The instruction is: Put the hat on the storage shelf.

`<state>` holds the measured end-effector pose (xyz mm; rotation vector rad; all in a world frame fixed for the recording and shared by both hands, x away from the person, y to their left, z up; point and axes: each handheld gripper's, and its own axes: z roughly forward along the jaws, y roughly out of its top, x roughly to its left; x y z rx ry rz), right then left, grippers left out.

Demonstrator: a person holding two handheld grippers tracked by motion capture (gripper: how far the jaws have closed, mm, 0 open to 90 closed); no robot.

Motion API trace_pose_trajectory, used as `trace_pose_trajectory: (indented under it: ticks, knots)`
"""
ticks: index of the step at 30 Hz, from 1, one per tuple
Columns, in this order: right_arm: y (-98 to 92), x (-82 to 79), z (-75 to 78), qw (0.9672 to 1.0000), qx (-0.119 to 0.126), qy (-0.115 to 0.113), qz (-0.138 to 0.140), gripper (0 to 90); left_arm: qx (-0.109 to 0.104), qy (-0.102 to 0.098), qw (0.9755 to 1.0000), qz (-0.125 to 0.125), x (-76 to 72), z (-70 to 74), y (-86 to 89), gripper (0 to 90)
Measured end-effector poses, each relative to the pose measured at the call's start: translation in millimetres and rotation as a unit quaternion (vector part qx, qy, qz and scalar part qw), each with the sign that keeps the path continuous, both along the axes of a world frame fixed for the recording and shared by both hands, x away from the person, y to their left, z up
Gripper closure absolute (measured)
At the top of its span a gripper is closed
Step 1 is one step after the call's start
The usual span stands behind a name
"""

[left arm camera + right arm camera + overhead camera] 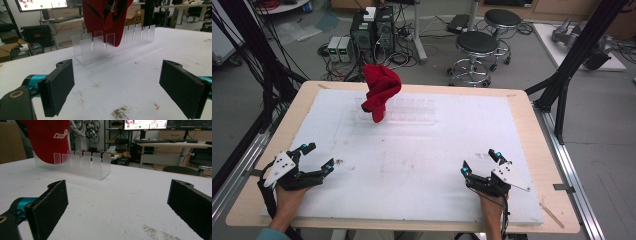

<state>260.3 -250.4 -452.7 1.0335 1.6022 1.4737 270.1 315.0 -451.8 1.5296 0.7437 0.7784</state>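
The white worktop (422, 165) lies bare between the left gripper (316, 156) and the right gripper (481, 162), and onward to the clear slotted rack (394, 112). That rack and the red cap (379, 90) standing in it block the far middle.

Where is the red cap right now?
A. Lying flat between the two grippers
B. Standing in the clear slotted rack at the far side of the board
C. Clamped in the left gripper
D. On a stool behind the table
B: the red cap stands in the clear slotted rack, while the left gripper and right gripper rest open and apart from it.
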Motion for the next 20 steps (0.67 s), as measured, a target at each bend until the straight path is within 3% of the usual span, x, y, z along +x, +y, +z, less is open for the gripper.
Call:
trace_pose_trajectory:
  ticks: [10, 20]
  knots:
    - [-0.5, -1.1, -0.5, 1.0000, 0.000, -0.008, -0.001, 2.1, -0.011, 0.004, 0.9999, 0.011, 0.2, -0.8, 2.1, 13.0]
    - [-0.9, -2.8, -1.0, 0.9999, 0.007, -0.013, -0.001, 2.1, -0.026, -0.006, 0.9996, 0.013, -1.6, -2.0, 4.3, 13.6]
